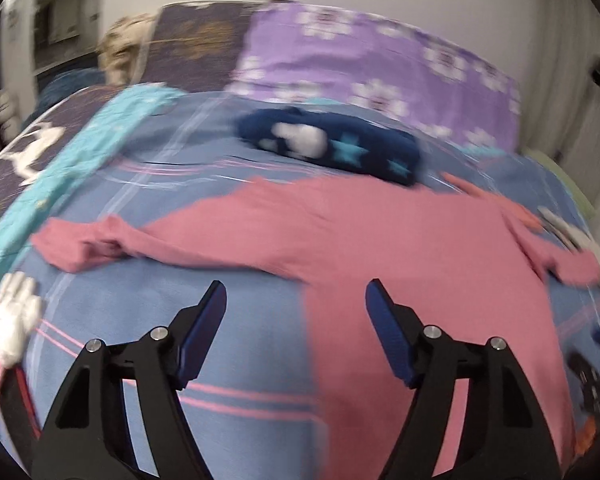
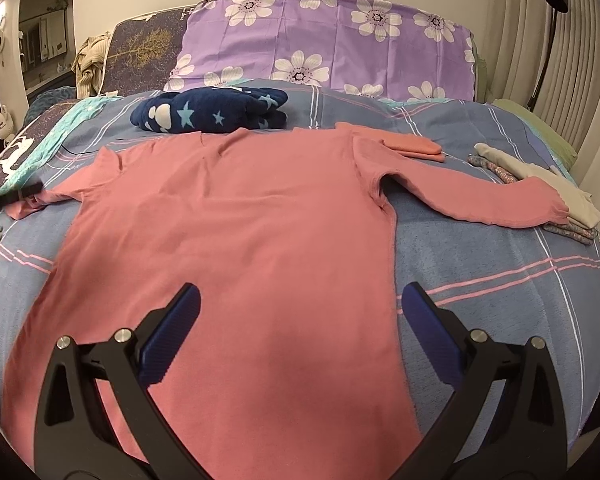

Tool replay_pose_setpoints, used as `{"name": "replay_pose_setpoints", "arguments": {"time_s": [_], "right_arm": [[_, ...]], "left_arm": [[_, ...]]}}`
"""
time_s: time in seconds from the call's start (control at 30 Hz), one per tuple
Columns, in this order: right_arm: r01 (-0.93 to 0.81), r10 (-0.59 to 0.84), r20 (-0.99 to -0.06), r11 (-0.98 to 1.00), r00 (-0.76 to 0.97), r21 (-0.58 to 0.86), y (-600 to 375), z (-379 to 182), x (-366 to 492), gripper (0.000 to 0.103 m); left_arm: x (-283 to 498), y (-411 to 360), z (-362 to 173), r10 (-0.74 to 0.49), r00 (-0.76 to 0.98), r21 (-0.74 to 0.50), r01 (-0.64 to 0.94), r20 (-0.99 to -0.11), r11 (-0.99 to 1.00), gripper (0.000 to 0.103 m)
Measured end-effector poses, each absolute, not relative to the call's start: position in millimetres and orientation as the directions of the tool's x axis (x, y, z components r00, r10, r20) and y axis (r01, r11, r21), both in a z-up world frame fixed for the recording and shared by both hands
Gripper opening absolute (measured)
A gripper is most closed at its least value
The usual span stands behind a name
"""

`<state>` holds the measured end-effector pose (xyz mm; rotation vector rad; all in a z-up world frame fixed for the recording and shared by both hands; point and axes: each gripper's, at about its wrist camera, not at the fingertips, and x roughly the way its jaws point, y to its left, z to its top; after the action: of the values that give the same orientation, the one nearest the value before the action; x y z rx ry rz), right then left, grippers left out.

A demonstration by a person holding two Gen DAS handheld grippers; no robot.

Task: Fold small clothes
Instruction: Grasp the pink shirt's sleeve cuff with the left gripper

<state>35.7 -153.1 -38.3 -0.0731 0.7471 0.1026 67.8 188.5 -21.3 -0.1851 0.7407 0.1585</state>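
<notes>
A pink long-sleeved shirt (image 2: pixel 236 220) lies spread flat on the blue plaid bed cover (image 2: pixel 480 264), both sleeves out to the sides. It also shows in the blurred left wrist view (image 1: pixel 360 232). My left gripper (image 1: pixel 296 292) is open and empty, above the cover beside the shirt's left edge, below its left sleeve (image 1: pixel 84 240). My right gripper (image 2: pixel 300 294) is open and empty, above the shirt's lower right part. The right sleeve (image 2: pixel 500 200) reaches toward a pile at the right.
A folded navy garment with stars (image 2: pixel 212 114) lies behind the shirt. A small folded pink piece (image 2: pixel 414 146) and a stack of folded pale clothes (image 2: pixel 548 184) lie at the right. A purple flowered pillow (image 2: pixel 332 40) is at the back. A turquoise cloth (image 1: pixel 72 152) lies at the left.
</notes>
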Motion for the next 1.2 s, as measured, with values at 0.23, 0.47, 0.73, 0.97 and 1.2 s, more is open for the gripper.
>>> {"name": "replay_pose_setpoints", "arguments": {"time_s": [0.23,0.47,0.73,0.97,1.2], "right_arm": [[-0.094,0.039,-0.704,0.995,0.71,-0.041,-156,-47,49,0.101],[-0.061,-0.001,-0.736,0.996,0.677,-0.058,-161,-62,63,0.101],[-0.067,-0.013,-0.757,0.995,0.653,-0.075,-156,-72,76,0.101],[-0.074,0.002,-0.763,0.995,0.647,-0.061,-159,-76,77,0.101],[-0.059,0.013,-0.756,0.998,0.655,-0.033,-166,-75,77,0.101]], "left_arm": [[140,357,-24,0.304,0.52,-0.086,-0.597,-0.798,0.798,0.073],[173,446,-79,0.29,0.305,-0.051,-0.763,-0.907,0.644,0.073],[185,478,-122,0.259,0.245,-0.058,-0.821,-0.934,0.567,0.024],[178,473,-98,0.305,0.344,-0.081,-0.769,-0.888,0.634,0.0],[190,390,-10,0.191,0.64,-0.213,-0.497,-0.744,0.841,0.0]]}}
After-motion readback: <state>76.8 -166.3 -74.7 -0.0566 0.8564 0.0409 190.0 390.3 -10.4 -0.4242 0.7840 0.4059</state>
